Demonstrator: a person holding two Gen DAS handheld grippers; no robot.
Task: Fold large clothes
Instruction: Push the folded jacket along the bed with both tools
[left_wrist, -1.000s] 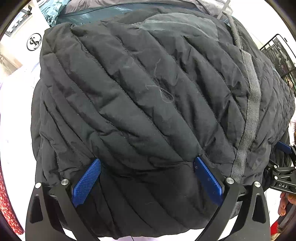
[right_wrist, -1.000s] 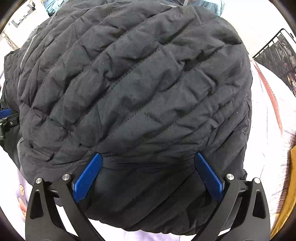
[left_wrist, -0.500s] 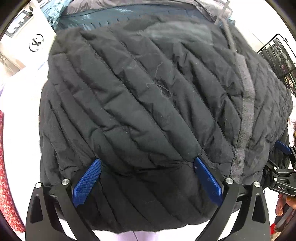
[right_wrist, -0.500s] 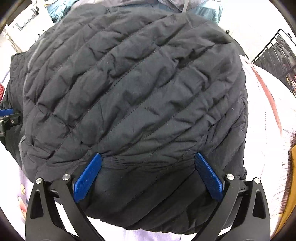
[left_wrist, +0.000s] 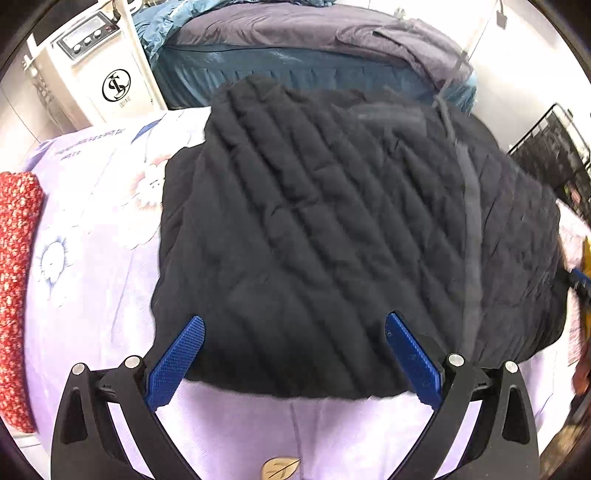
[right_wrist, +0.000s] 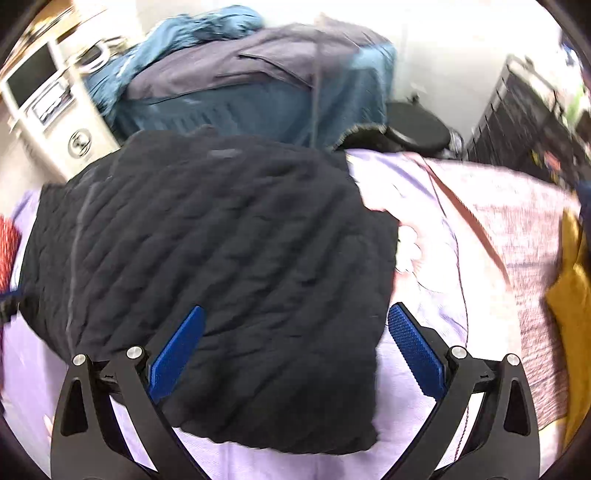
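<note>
A black quilted jacket (left_wrist: 332, 236) lies folded into a rough rectangle on a lilac floral bedsheet (left_wrist: 92, 280). It has a grey zipper strip (left_wrist: 471, 236) down its right part. My left gripper (left_wrist: 293, 328) is open and empty, above the jacket's near edge. My right gripper (right_wrist: 295, 325) is open and empty, above the jacket's (right_wrist: 221, 266) near right corner. The right gripper's tip shows at the far right of the left wrist view (left_wrist: 580, 280).
A red knitted item (left_wrist: 14, 288) lies at the sheet's left edge. A mustard garment (right_wrist: 570, 295) lies on the right. Behind stand a teal bed with grey bedding (left_wrist: 295, 48), a white machine (left_wrist: 92, 66), a black stool (right_wrist: 417, 127) and a black wire rack (right_wrist: 532, 122).
Both grippers have pulled back and up from the jacket, which now looks smaller with sheet showing around it. Both stay open. The current frames are motion-blurred.
</note>
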